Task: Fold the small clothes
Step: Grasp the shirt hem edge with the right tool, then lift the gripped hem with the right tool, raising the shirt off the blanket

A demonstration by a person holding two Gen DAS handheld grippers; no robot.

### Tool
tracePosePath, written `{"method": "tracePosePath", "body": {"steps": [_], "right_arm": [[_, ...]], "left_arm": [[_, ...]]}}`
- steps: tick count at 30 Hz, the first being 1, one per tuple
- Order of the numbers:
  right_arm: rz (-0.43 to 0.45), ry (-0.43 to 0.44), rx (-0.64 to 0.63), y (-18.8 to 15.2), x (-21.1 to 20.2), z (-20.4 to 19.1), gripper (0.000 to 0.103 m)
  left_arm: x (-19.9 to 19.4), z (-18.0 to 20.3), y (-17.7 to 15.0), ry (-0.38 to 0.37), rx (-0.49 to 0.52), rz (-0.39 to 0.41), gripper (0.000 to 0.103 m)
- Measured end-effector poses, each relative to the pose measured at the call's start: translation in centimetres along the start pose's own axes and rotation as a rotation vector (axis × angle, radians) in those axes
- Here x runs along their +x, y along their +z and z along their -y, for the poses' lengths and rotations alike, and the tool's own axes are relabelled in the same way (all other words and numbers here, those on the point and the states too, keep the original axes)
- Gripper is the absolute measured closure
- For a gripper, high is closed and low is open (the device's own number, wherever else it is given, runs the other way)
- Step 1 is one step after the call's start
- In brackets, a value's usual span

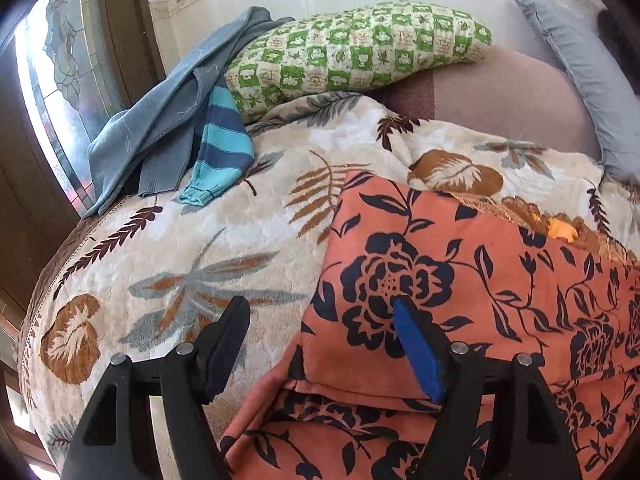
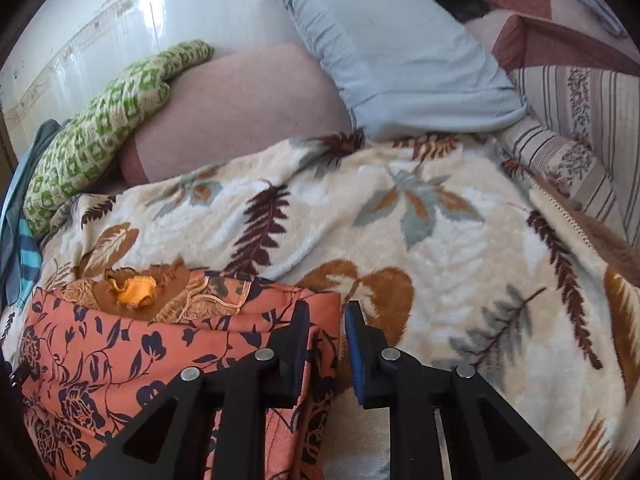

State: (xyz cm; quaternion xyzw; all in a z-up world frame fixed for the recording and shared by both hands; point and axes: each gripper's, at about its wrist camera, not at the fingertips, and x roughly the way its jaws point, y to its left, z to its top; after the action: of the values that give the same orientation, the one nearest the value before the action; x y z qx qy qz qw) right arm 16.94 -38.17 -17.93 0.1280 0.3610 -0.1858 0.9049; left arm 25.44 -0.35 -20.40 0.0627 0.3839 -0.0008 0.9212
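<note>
A folded orange garment with dark blue flowers lies on a cream leaf-patterned blanket. My left gripper hovers over the garment's left edge, jaws wide apart and holding nothing; its blue-padded finger is above the cloth. In the right wrist view the same garment fills the lower left. My right gripper sits at its right edge with jaws a narrow gap apart. The cloth's folded edge lies in that gap, but the pads do not press it. A brown embroidered cloth pokes out behind it.
A pile of blue clothes and a striped turquoise sleeve lie at the blanket's far left by a window. A green checked pillow, a pink cushion and a grey pillow line the wall.
</note>
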Motion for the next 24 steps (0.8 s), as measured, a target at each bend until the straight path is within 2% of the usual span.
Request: {"method": "tracePosePath", "body": {"steps": [2,3,5,7,9,11,15,17,21,24], "right_arm": [[-0.027,0.099,-0.04,-0.4,-0.5,-1.7,0.082],[-0.06,0.134,-0.07,-0.9,-0.2,-2.8,0.082],[-0.172,0.185,-0.122,-2.5,1.3,-4.9,0.082],[-0.338,0.218,-0.154,-4.8,3.6,-6.2,0.082],[-0.293,0.198,-0.18,-5.9,3.0,-6.4,0.081],[-0.351,0.205,-0.14,-6.0,2.7,-5.9,0.081],[-0.396,0.299,-0.003,-7.4,2.1,-3.2,0.081],[-0.407,0.331,0.039,-7.7,1.8,-2.4,0.081],[-0.4,0.329,-0.017,-9.3,-0.6,-2.2,0.081],[-0.341,0.318,-0.027,-9.9,-3.5,-1.6,0.081]], "left_arm": [[0.8,0.2,0.0,0.009,0.022,-0.023,0.028],[1.7,0.3,-0.1,0.017,0.03,-0.062,0.028],[3.1,-0.1,-0.6,0.005,0.011,-0.128,0.026],[3.0,-0.7,-0.6,-0.012,-0.019,-0.138,0.023],[2.8,-1.1,-0.9,-0.016,-0.014,-0.157,0.023],[2.6,-1.6,-1.4,-0.036,-0.027,-0.178,0.023],[1.7,-2.8,-2.4,-0.051,-0.011,-0.182,0.022],[0.5,-3.8,-2.9,-0.083,-0.024,-0.176,0.022],[-2.7,-6.9,-5.0,-0.054,-0.054,-0.151,0.022],[-5.3,-10.3,-6.8,-0.081,-0.163,-0.137,0.022]]}}
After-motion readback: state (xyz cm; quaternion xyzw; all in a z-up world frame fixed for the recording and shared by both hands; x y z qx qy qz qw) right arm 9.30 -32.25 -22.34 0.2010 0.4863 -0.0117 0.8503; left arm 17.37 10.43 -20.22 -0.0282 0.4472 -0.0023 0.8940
